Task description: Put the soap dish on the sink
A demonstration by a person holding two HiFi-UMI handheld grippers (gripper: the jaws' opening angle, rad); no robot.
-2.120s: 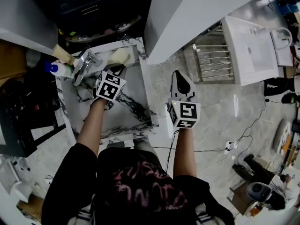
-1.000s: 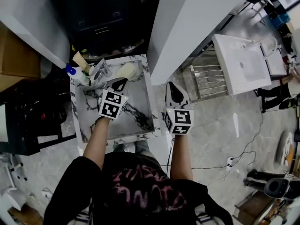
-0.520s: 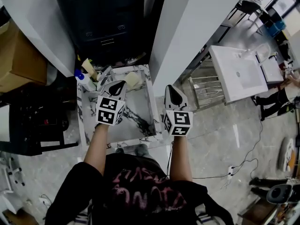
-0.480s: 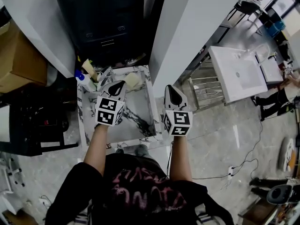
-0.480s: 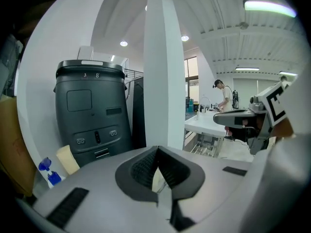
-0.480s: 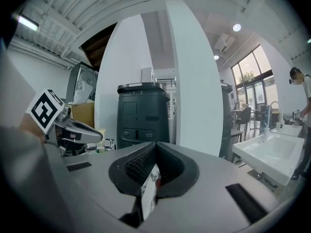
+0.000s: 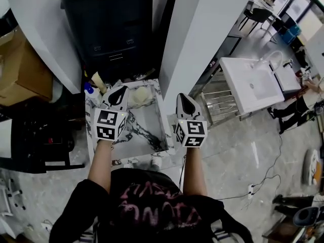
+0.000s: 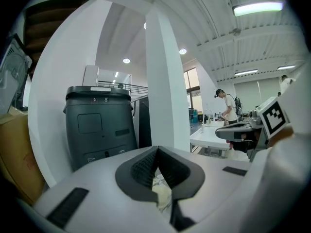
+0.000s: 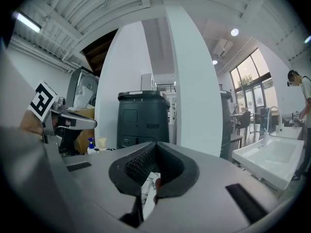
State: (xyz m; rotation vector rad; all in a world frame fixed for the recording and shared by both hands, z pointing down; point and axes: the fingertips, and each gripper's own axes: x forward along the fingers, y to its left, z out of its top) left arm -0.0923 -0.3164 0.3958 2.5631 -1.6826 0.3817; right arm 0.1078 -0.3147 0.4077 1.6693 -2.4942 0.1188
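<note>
1. Soap dish (image 7: 140, 95) is sitting at the far right corner of the marble sink (image 7: 145, 129).
2. Left gripper (image 7: 119, 91) is hovering just beside the dish, fingers pressed together, holding nothing.
3. Right gripper (image 7: 183, 99) is hanging past the sink's right edge, fingers pressed together, holding nothing.

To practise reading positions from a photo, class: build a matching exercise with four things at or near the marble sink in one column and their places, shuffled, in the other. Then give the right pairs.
Things:
1. soap dish
2. blue-capped bottle
3. dark bin
4. white basin

Places:
A. far left corner of the marble sink
B. standing beyond the sink's far edge
C. off to the person's right, apart from the sink
D. far right corner of the sink

Pairs: 1-D, 2-A, 3-B, 4-C.
</note>
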